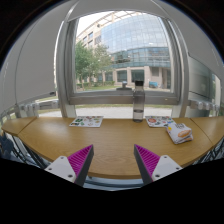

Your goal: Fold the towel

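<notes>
The towel (180,133) lies at the right of the frame, a little below the middle, near the right end of the wooden surface (115,140). It is a small, bunched, rumpled heap, pale in colour with some darker markings, not spread flat. It rests on the surface on its own, well beyond the tool's right finger and apart from it.

Just to its upper left sits a flat printed sheet or booklet (158,121). A similar flat printed item (86,122) lies toward the left of the surface. Between them, at the far edge in the centre of the frame, stands a tall grey upright object (138,100); what it is cannot be told.

The tool (113,160) is at the bottom centre, its two fingers with magenta pads (78,160) spread wide apart and holding nothing, bare wood showing between them.

Behind the surface a large window (125,50) fills the upper half of the frame, showing a glass-fronted building (145,45) and green trees (90,60) outside.
</notes>
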Tool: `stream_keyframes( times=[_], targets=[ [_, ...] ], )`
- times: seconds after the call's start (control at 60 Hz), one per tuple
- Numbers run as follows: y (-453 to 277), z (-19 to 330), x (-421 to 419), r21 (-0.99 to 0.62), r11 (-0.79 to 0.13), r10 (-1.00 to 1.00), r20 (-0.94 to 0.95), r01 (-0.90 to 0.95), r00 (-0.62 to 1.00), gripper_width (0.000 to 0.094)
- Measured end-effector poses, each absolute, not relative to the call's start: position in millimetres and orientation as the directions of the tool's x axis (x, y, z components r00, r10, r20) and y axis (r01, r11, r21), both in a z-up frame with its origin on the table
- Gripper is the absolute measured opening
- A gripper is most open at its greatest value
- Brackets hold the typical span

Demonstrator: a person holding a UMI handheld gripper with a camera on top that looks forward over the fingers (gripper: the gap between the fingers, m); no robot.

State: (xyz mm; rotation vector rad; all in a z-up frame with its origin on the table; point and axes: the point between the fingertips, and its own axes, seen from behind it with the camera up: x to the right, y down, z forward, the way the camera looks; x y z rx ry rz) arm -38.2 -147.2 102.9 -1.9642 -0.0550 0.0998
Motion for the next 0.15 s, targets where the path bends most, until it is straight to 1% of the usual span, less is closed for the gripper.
stream_keyframes(
  times=[0.15],
  targets=[
    [-149.4, 100.2, -43.3, -0.923, -0.385, 0.08, -0.032, 0.001, 0.996, 0.0819]
  ],
)
